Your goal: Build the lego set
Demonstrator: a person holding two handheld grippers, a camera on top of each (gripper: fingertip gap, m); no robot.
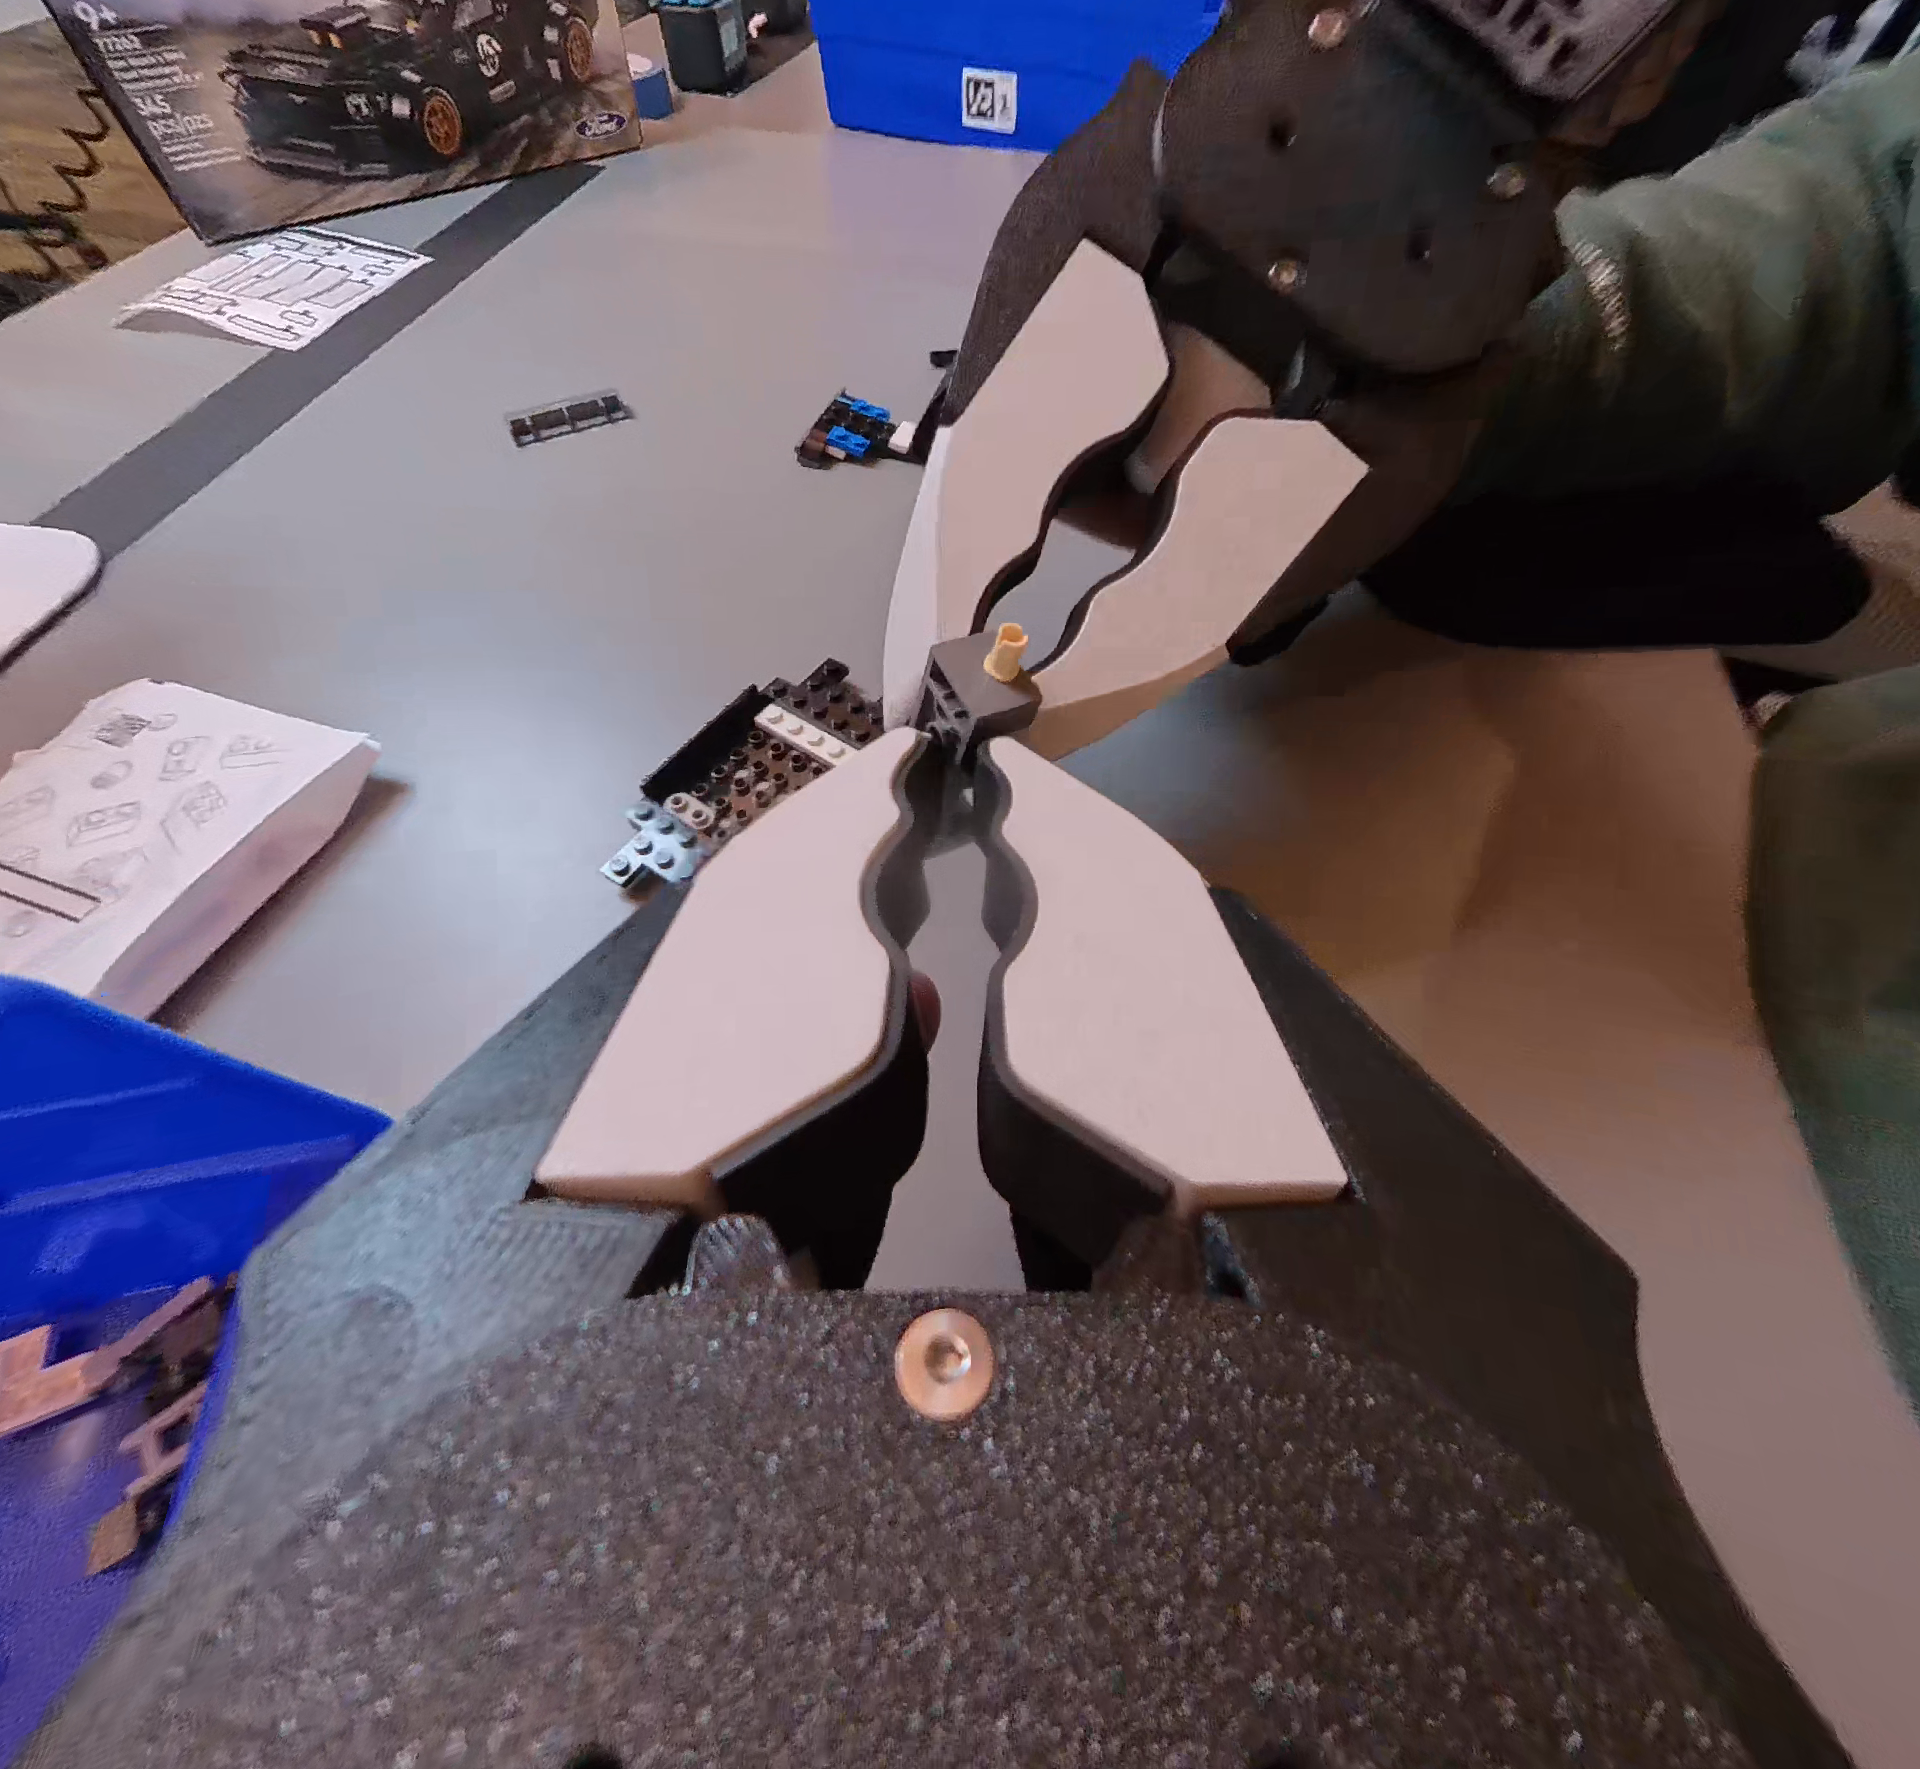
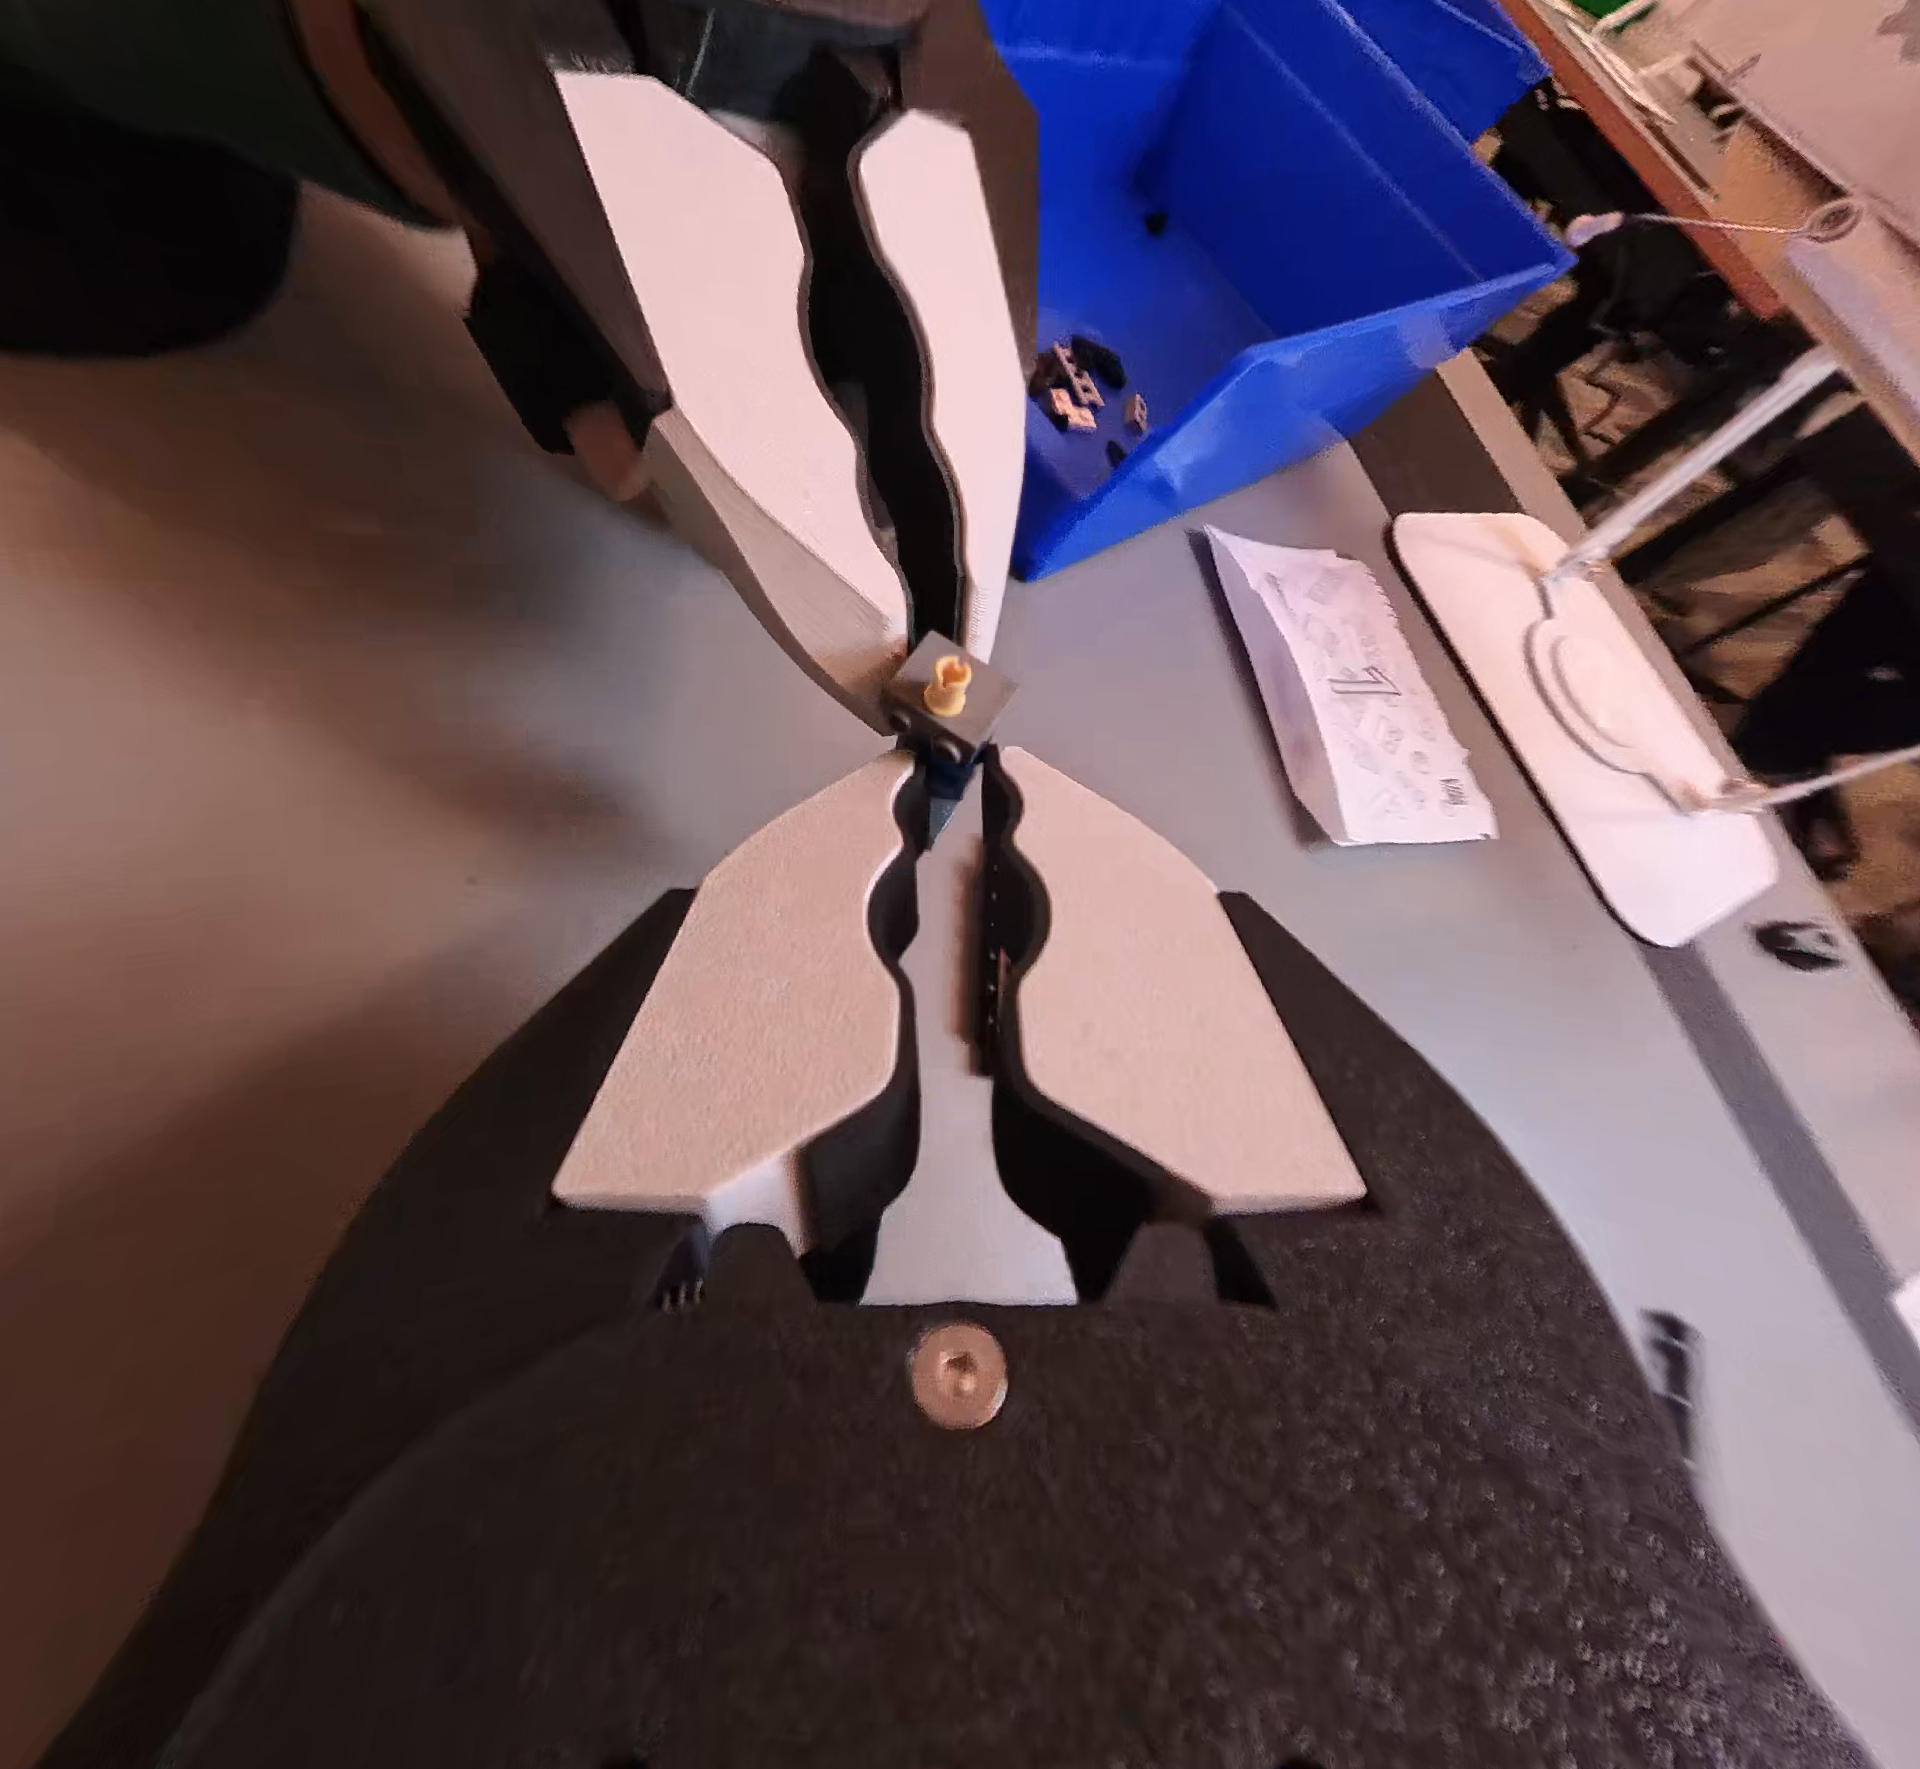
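Grey brick (image 1: 987, 689) with tan peg (image 1: 1008, 654), held above table (image 1: 582, 576): left gripper (image 1: 948, 745) and right gripper (image 2: 951, 769) both clamped on it, tip to tip. Black plate build (image 1: 769, 763) just below.

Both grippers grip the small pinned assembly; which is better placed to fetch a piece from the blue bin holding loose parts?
Left, likely. The blue bin sits just beside the left gripper, away from the right gripper, which would have to cross over. Both are shut on the assembly.
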